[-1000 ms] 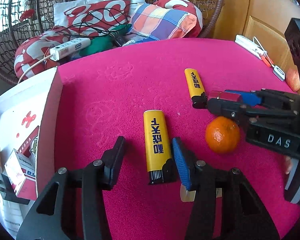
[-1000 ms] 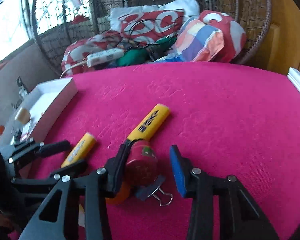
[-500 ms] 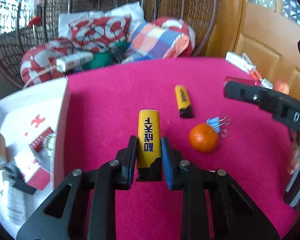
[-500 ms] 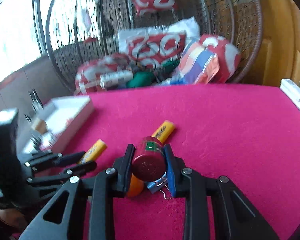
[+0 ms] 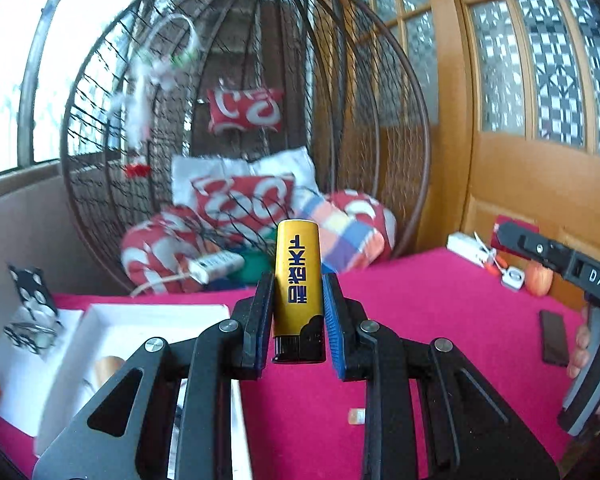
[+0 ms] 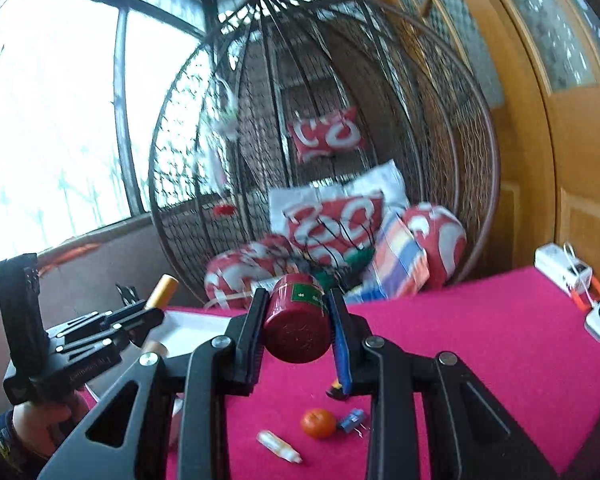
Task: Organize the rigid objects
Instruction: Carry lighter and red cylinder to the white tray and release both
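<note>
**Two items lifted, box to the left**

Left gripper (image 5: 298,308): fingers narrowed and pinching a yellow lighter (image 5: 298,280) by its lower body, black cap end toward the camera, yellow end pointing out. Held clear above the counter (image 5: 440,300), probably so that it can be carried over to the white box (image 5: 148,312) just below and to the left.

Right gripper (image 6: 298,320): fingers clamped on the sides of a small dark-red canister (image 6: 296,320), base toward the camera, also lifted off the pink cloth.

Box: open, already holding a few small things, indistinct.

On the counter, not yet picked up: an orange (image 6: 318,423), a blue binder clip (image 6: 352,420), a small clear tube (image 6: 280,446), a dark phone (image 5: 554,338).

Beyond: a hanging wicker chair (image 6: 380,120) with cushions.
</note>
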